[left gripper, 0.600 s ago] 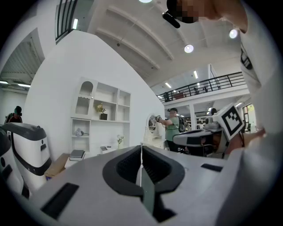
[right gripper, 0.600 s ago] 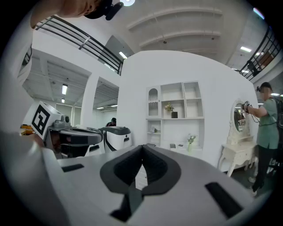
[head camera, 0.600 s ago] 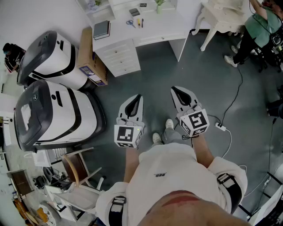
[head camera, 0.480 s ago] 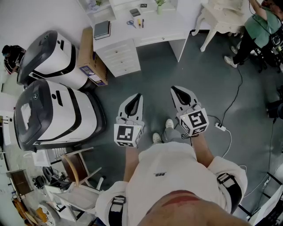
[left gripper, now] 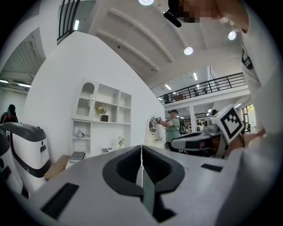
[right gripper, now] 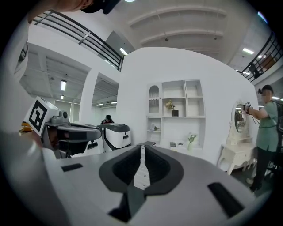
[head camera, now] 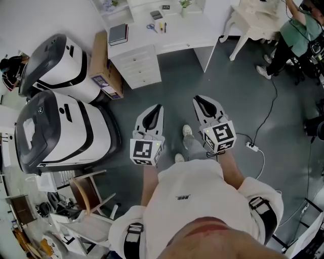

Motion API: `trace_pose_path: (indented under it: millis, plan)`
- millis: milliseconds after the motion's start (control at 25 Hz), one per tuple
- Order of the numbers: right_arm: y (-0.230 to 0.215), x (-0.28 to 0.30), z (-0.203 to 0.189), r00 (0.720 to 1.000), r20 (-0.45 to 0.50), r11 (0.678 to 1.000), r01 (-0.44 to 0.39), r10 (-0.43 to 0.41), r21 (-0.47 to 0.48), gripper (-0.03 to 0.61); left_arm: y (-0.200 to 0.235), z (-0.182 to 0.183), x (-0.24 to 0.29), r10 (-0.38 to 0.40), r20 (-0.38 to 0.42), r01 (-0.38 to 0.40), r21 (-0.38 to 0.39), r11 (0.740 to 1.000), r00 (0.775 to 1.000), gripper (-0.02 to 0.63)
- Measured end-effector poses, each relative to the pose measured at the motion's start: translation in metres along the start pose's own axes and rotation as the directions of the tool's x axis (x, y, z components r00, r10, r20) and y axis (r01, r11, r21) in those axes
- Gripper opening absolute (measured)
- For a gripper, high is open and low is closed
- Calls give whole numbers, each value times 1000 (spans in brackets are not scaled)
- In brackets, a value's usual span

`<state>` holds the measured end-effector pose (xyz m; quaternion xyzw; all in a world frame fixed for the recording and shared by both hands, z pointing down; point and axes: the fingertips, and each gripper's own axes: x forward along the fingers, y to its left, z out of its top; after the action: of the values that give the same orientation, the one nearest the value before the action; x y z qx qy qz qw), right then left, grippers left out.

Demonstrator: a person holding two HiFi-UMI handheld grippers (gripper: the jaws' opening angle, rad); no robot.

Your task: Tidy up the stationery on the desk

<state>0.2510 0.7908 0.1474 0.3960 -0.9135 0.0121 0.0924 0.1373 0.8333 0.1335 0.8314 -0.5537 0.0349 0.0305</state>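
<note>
The white desk (head camera: 179, 34) stands far ahead across the grey floor. On it lie a dark book (head camera: 118, 34), blue-handled scissors (head camera: 151, 27), pens (head camera: 162, 26) and a small dark block (head camera: 157, 14), with a little plant (head camera: 183, 4) behind. My left gripper (head camera: 158, 108) and right gripper (head camera: 195, 99) are held side by side over the floor, well short of the desk. Both are shut and empty; the jaws meet in a thin line in the left gripper view (left gripper: 141, 152) and the right gripper view (right gripper: 142, 152). The book (left gripper: 78, 155) shows small on the desk.
Two big white-and-black machines (head camera: 61, 131) (head camera: 55, 60) fill the left side, with a cardboard box (head camera: 104, 66) against the desk's drawers. A wooden chair (head camera: 88, 195) is at lower left. A white chair (head camera: 253, 20), a person in green (head camera: 298, 30) and a floor cable (head camera: 251, 145) are to the right.
The person has stepped forward, one foot now further ahead. Both grippers shifted slightly towards the desk, the right one a little left. Both stay shut.
</note>
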Motion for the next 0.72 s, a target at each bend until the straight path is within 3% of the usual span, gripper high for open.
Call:
trace_pose_path:
  millis: [320,720]
  plan:
    - [-24,36,-2,1000,-6,1000,-19,19,22,26,18,-1,41,1,-18,-1,3,1000,1000,0]
    - [-88,107,6,998,-3,998,-56,56,41,28,57,8,125,34,-40,-34,11,999,999,0]
